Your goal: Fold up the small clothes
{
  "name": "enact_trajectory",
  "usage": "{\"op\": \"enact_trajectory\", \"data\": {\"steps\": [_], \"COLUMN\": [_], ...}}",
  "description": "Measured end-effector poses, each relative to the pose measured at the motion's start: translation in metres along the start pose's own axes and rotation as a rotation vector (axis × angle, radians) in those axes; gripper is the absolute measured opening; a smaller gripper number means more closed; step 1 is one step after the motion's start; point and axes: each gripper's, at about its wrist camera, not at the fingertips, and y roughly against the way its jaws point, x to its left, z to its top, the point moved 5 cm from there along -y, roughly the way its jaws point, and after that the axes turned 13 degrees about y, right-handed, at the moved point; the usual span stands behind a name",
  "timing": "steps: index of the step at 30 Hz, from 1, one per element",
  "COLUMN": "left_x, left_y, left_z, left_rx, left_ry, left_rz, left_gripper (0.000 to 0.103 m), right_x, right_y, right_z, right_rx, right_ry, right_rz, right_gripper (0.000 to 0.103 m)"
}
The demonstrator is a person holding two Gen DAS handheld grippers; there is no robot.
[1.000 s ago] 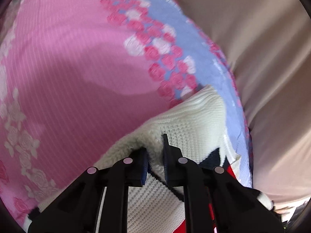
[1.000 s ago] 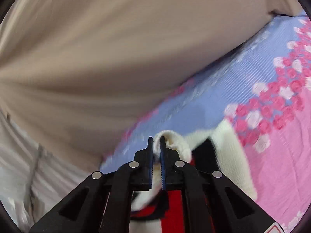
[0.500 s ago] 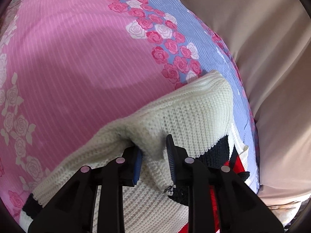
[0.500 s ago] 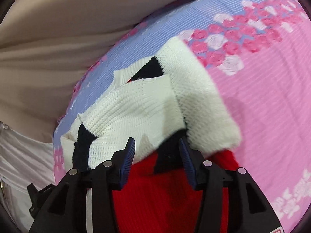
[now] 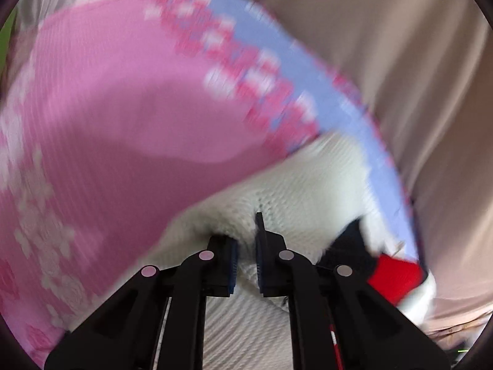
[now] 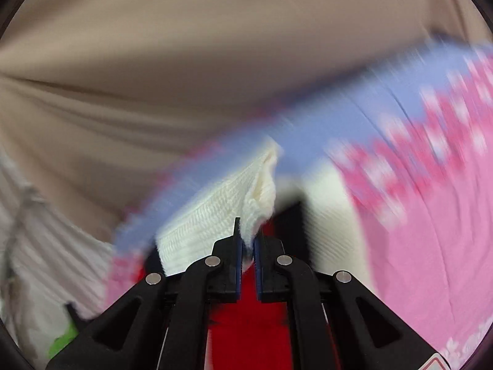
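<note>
Item 1, sweater (image 5: 308, 182): cream knit with black and red bands, lying on the bedsheet (image 5: 123, 108) near its blue border, partly lifted at 2 points. In the left wrist view its cream body is filling the near centre, with a black band and a red patch (image 5: 391, 277) showing at the near right. In the right wrist view a cream fold (image 6: 222, 203) is rising up and to the right from the claw, with a red panel (image 6: 246, 333) lying beneath the claw and a black band just to the right.

Item 2, left claw (image 5: 246, 259): black body, blue pads, jaws standing slightly apart with a bunch of cream knit pinched between them.

Item 3, right claw (image 6: 247, 252): same build, jaws nearly together, clamping a thin edge of the cream fold.

Item 4, bedsheet: pink ribbed cloth with a rose print and a blue border strip (image 6: 354, 117); it is carrying the sweater. Much of it is showing motion blur in both views.

Item 5, beige fabric (image 6: 215, 46): plain, creased, filling the far part of the right wrist view and the right side of the left wrist view (image 5: 416, 61), beyond the blue border.

Item 6, green object (image 6: 61, 342): small, at the near left of the right wrist view; too blurred to identify.
</note>
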Motion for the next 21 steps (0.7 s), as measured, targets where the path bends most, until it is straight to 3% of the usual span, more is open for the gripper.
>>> {"op": "enact_trajectory", "data": {"steps": [1, 2, 5, 9, 11, 12, 13, 14, 16, 18, 21], "left_x": [0.001, 0.0, 0.001, 0.002, 0.0, -0.002, -0.007, -0.012, -0.026, -0.049, -0.083], "left_y": [0.003, 0.003, 0.004, 0.007, 0.021, 0.033, 0.048, 0.058, 0.074, 0.068, 0.025], "left_z": [-0.002, -0.004, -0.006, -0.005, -0.006, -0.007, -0.006, -0.004, 0.007, 0.026, 0.046], "left_rx": [-0.028, -0.035, -0.033, 0.019, 0.058, 0.066, 0.066, 0.055, -0.004, -0.029, 0.001], "left_ry": [-0.01, -0.03, -0.037, -0.028, -0.061, -0.075, -0.09, -0.102, -0.133, -0.17, -0.239], "left_rz": [-0.012, -0.003, 0.0, -0.007, -0.023, -0.055, -0.09, -0.111, -0.127, -0.125, -0.078], "left_gripper": [0.01, 0.01, 0.012, 0.02, 0.022, 0.023, 0.025, 0.034, 0.044, 0.055, 0.055], "right_x": [-0.013, -0.017, -0.009, -0.017, -0.01, -0.003, -0.003, 0.006, 0.01, 0.003, -0.004], "right_y": [-0.011, -0.01, 0.007, 0.025, 0.043, 0.051, 0.056, 0.061, 0.059, 0.058, 0.048], "right_z": [-0.011, -0.017, -0.012, -0.036, -0.042, -0.044, -0.043, -0.043, -0.045, -0.045, -0.036], "right_rx": [0.039, 0.017, -0.04, 0.005, -0.022, -0.04, -0.053, -0.058, -0.041, -0.035, -0.046], "right_ry": [-0.034, -0.078, -0.076, -0.034, 0.008, 0.043, 0.089, 0.153, 0.211, 0.204, 0.139], "right_rz": [-0.005, 0.04, 0.07, -0.027, -0.076, -0.116, -0.155, -0.184, -0.21, -0.208, -0.208], "right_gripper": [0.006, 0.006, 0.006, 0.006, 0.007, 0.02, 0.024, 0.029, 0.03, 0.032, 0.04]}}
